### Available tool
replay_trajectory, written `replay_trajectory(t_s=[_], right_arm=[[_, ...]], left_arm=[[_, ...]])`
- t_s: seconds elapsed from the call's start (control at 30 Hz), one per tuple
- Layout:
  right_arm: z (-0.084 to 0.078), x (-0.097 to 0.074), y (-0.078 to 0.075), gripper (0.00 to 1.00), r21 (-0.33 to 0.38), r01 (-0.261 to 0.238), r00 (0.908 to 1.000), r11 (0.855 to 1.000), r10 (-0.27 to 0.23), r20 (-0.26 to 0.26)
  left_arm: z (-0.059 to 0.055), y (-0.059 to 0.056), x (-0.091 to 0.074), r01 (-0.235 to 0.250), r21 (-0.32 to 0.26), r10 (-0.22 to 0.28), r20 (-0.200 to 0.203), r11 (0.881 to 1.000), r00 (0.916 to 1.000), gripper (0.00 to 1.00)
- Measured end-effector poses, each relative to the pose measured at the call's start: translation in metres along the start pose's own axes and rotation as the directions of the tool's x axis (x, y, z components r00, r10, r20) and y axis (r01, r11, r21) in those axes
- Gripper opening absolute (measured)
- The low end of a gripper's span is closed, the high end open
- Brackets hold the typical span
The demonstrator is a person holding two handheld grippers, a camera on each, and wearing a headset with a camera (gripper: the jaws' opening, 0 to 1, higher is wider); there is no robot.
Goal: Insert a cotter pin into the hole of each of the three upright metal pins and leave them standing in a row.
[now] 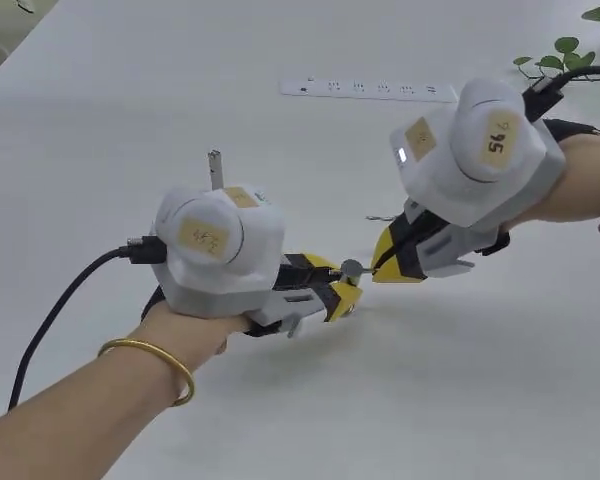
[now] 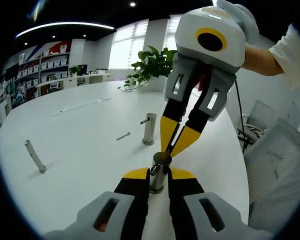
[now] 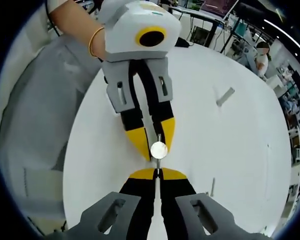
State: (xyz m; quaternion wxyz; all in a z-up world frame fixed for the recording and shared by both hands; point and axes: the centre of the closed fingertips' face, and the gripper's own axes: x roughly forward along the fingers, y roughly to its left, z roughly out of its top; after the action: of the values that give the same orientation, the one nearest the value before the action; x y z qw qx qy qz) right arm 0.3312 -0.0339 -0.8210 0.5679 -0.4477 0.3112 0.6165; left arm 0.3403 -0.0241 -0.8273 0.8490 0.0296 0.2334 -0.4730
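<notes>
1. Your left gripper [image 2: 160, 174] is clamped on the near pin [image 2: 161, 161], low centre in the left gripper view. It holds the pin upright on the table [image 2: 80, 165].
2. Your right gripper [image 2: 176, 144] hangs over that pin from the upper right. Its jaws are pinched together on what looks like a thin cotter [image 3: 158, 164], whose tip is at the pin's head.
3. This looks like the second of three insertions. The far pin [image 2: 149, 129], mid-frame, appears to carry a cotter through its top. The third pin [image 2: 34, 156], at the left edge, stands bare. A spare cotter [image 2: 123, 136] lies flat on the table just left of the far pin.
4. Whether the tip has entered the hole cannot be told.
5. Next, line the cotter up with the cross hole and push straight along it.
6. Keep the left grip firm so the pin neither turns nor tips, and release only once the cotter is through.
</notes>
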Motion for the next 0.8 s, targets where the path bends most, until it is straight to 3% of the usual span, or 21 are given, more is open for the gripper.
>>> replay_trajectory(t_s=[0.37, 0.47, 0.8], right_arm=[[0.005, 0.002, 0.0, 0.03, 0.04, -0.001, 0.9997, 0.999, 0.0, 0.023], [0.007, 0.003, 0.0, 0.04, 0.076, -0.005, 0.9993, 0.997, 0.002, 0.038], [0.004, -0.003, 0.004, 0.11, 0.083, -0.006, 0.9979, 0.997, 0.001, 0.065]], left_arm=[[-0.003, 0.0, 0.001, 0.01, -0.078, -0.009, 0.017, 0.997, 0.9998, 0.13], [-0.004, 0.0, 0.001, 0.01, -0.084, -0.009, 0.015, 0.996, 0.9998, 0.13], [-0.013, 0.0, 0.001, -0.003, -0.082, 0.002, -0.016, 0.997, 0.9999, 0.12]])
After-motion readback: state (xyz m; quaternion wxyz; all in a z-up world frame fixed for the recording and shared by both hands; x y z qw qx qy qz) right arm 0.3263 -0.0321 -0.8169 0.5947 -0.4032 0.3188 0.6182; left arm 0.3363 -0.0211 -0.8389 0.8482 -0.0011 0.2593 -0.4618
